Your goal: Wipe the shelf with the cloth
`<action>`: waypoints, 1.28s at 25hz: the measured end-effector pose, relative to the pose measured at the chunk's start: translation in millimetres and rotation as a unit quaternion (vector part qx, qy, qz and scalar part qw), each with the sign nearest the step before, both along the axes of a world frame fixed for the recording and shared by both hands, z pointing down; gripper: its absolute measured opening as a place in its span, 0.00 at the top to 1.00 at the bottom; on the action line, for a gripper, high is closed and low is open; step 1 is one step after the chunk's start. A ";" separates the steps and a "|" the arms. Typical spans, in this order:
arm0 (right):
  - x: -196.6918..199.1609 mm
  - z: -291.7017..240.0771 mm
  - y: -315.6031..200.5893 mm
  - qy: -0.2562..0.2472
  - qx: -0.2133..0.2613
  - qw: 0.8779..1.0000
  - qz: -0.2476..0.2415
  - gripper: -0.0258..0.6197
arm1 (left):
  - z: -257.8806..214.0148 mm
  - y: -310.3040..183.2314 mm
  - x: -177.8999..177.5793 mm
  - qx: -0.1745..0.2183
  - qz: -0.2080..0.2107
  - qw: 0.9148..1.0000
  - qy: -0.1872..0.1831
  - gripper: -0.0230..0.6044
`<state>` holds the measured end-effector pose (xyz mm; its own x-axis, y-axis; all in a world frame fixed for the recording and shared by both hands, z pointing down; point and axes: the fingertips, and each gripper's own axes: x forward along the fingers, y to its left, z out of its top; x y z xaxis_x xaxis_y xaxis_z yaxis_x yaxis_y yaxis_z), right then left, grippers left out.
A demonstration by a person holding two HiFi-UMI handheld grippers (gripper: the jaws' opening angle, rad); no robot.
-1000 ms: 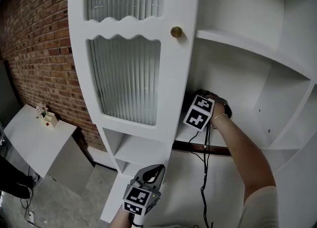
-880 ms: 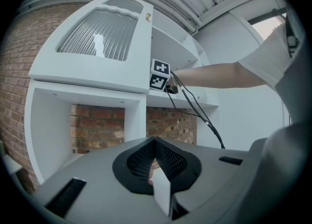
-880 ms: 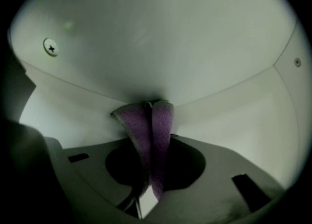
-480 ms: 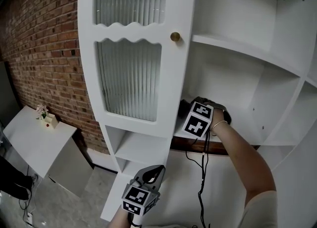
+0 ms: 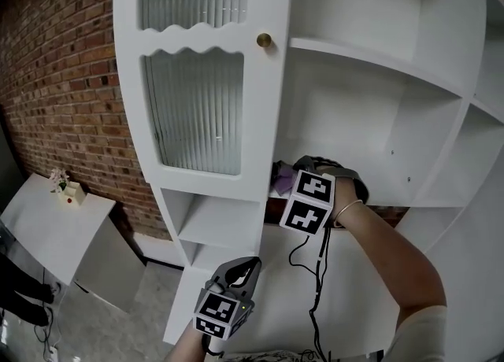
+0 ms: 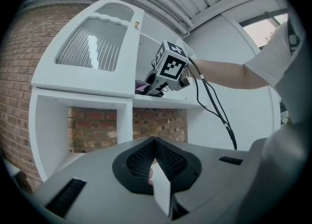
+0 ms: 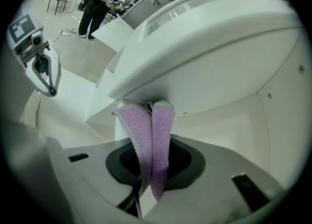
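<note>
Folding double, the purple cloth [image 7: 152, 140] sits clamped in the right gripper [image 7: 150, 116], at the left end of the shelf [image 5: 394, 197], just beside the ribbed-glass door [image 5: 197, 108]. The left gripper [image 5: 242, 268] hangs well below, closed and empty.

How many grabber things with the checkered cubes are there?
2. The right hand-held gripper is up at the shelf, shut on the purple cloth; the left hand-held gripper hangs low by the cabinet, shut and empty.
</note>
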<state>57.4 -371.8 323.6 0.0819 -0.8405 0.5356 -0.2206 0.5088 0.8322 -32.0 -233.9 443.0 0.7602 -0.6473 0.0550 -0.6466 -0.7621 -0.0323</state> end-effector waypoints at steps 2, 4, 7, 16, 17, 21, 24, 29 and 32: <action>-3.8 -0.2 9.8 0.003 0.001 1.000 -0.003 0.83 | -2.3 2.2 0.3 0.003 0.003 1.000 0.007 0.96; -7.9 0.8 21.5 0.007 -0.001 1.000 -0.010 0.83 | -5.2 3.8 0.1 0.010 0.002 1.000 0.013 0.96; -12.2 2.3 39.9 0.010 -0.010 1.000 -0.019 0.83 | -12.0 5.4 2.3 0.019 0.002 1.000 0.023 0.96; 4.8 -11.0 58.0 -0.012 -0.025 1.000 -0.012 0.83 | -23.8 5.1 22.5 0.019 0.010 0.999 0.045 0.96; 12.8 -14.6 55.4 -0.009 -0.017 1.000 -0.006 0.83 | -23.6 5.0 26.6 0.018 0.012 0.999 0.046 0.96; 55.9 -27.9 35.6 -0.004 0.016 0.999 0.031 0.83 | -22.8 0.7 41.9 0.012 0.012 0.999 0.048 0.96; 88.2 -27.3 17.0 -0.026 0.019 0.998 0.058 0.83 | -20.6 -4.1 52.3 0.005 0.009 0.999 0.050 0.96; 131.2 -32.8 -21.8 0.013 0.046 0.996 0.074 0.83 | -16.2 -15.3 66.8 -0.007 -0.002 0.999 0.051 0.96; 145.6 -31.4 -48.5 0.032 0.052 0.996 0.071 0.83 | -8.8 -21.9 72.3 -0.016 -0.011 0.999 0.044 0.96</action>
<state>203.0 -420.3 292.3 0.2361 -0.8683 0.4361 -0.2286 0.3866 0.8935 40.3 -255.9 434.1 0.7493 -0.6622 0.0098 -0.6618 -0.7481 0.0492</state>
